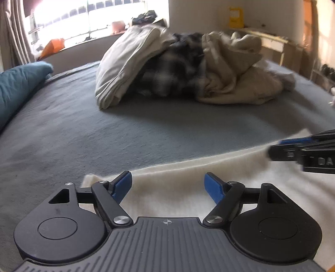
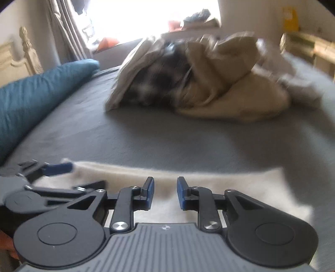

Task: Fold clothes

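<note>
The white garment [image 1: 188,177] lies flat along the bed's [image 1: 104,136] near edge, both grippers above it holding nothing: left gripper [image 1: 168,184] wide open, right gripper [image 2: 165,192] narrowly parted, probably for edge grasps, with the unfolded pile [image 1: 178,64] toward the far edge.

Clothes pile [image 2: 199,77] motion-blurred, white garment [image 1: 230,188] cut off below, yellow label [image 1: 236,17] unreadable

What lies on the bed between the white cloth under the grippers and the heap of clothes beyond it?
Only bare grey bedsheet separates the white cloth from the heap of clothes; both wrist views show the stretch empty.
</note>
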A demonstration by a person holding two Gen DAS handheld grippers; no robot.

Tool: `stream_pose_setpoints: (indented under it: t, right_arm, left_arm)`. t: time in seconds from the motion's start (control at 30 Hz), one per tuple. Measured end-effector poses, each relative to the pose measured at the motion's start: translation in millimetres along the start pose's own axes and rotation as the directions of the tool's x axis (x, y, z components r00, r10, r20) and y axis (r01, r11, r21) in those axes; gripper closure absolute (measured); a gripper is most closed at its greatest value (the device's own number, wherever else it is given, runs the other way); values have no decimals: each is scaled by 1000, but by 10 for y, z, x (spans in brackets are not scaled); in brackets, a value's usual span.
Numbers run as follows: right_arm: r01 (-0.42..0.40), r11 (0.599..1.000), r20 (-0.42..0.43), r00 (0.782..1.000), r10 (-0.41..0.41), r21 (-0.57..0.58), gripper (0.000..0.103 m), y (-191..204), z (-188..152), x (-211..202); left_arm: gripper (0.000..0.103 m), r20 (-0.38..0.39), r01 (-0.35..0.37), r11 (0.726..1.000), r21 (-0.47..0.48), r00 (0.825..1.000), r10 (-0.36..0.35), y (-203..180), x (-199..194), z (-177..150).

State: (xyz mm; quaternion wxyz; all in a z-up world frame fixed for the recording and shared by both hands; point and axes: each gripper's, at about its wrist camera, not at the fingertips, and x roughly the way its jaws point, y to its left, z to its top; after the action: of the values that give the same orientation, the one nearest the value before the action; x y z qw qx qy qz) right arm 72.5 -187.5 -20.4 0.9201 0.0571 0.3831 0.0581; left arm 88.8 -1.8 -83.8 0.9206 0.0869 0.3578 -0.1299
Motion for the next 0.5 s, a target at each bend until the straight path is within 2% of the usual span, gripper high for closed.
stream_pose_setpoints:
  t: [0.03, 0.07, 0.13, 0.23, 0.33, 0.43, 0.5]
  right_arm:
    - [23, 1000, -42, 999, -23, 3, 78, -36, -20, 106]
    - [20, 1000, -52, 998, -19, 12, 77, -71, -59, 179]
    - [11, 1000, -54, 998, -10, 15, 76, -107, -106, 246]
    - [19, 1000, -59, 998, -18, 19, 76, -91, -38, 137]
    - [21, 998, -47, 999, -18, 53, 76, -99, -46, -113]
    - [26, 999, -38, 999, -25, 21, 75, -75, -160, -320]
    - [43, 999, -62, 997, -44, -14, 75, -59, -249, -326]
  left_arm:
    - [23, -2, 1, 1000, -3, 1000, -1, 12, 3, 0]
    - [20, -4, 3, 1000, -6, 1000, -3, 23, 5, -1]
    - [19, -8, 5, 1000, -11, 1000, -5, 46, 11, -2]
    - [22, -13, 8, 1000, -19, 1000, -9, 85, 9, -3]
    - [22, 10, -4, 1000, -3, 1000, 4, 209, -255, -18]
    - [21, 28, 8, 1000, 13, 1000, -8, 348, -529, -124]
    - [21, -6, 25, 1000, 9, 1000, -25, 407, -554, -248]
